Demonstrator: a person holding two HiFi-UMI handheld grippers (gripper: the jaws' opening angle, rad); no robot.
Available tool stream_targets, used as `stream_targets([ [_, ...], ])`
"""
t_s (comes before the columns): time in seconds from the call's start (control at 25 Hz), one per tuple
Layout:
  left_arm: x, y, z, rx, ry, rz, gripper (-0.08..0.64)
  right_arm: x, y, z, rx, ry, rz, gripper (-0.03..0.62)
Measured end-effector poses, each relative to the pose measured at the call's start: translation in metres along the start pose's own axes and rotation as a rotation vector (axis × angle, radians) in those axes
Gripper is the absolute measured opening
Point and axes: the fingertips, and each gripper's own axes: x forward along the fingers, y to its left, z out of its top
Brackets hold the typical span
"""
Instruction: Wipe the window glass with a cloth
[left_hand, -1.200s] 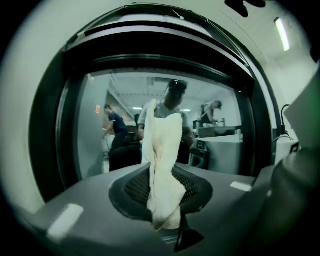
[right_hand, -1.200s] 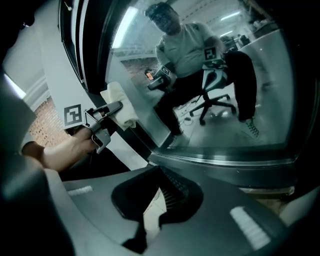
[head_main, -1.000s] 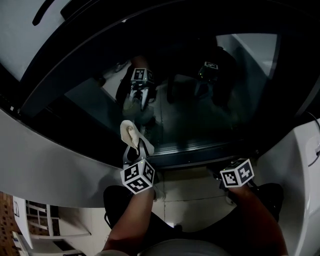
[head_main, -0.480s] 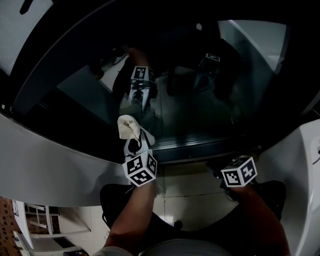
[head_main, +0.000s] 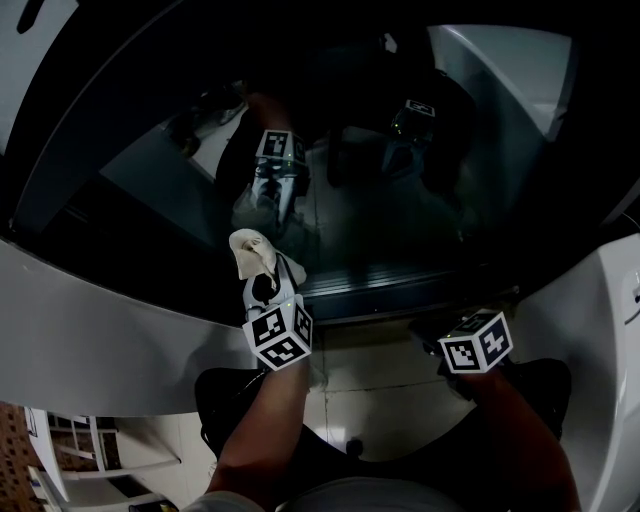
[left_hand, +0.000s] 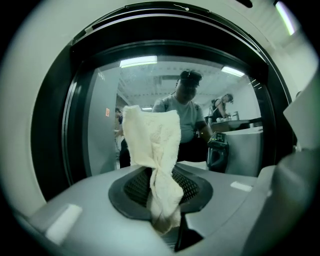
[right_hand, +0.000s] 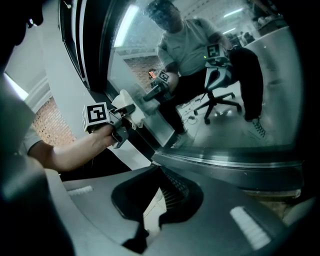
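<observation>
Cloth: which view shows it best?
Left gripper view: the cloth fills the centre, pinched in the left hand-held gripper before the window glass. Head view shows only a small pale bunch; right gripper view, a tiny pale scrap at the glass.

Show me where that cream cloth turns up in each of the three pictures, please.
Head view: left of centre, the cloth sticks up from the left gripper, in front of the window glass.
Left gripper view: dead centre, pinched between the jaws and rising in front of the glass.
Right gripper view: left of centre, a small pale lump at the left gripper's tip.
Shared landmark: the window glass with its dark frame.
</observation>
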Motion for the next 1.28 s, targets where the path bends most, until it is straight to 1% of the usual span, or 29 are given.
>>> stream_targets([
  [0.36, 0.005, -0.001, -0.001, 0.011, 0.020, -0.004, 0.101, 0.004, 0.007, 0.004, -0.013, 0.007, 0.008, 0.002],
  [0.56, 0.000, -0.005, 0.000, 0.021, 0.024, -0.019, 0.100, 0.003, 0.014, 0.005, -0.015, 0.003, 0.001, 0.002],
  [0.84, 0.000, -0.005, 0.001, -0.003, 0.035, -0.013, 0.101, 0.001, 0.018, 0.008, -0.010, 0.002, -0.002, 0.002],
  [1.28, -0.005, -0.013, 0.003, -0.016, 0.052, -0.048, 0.101, -0.001, 0.030, 0.010, -0.006, -0.003, -0.009, 0.002],
])
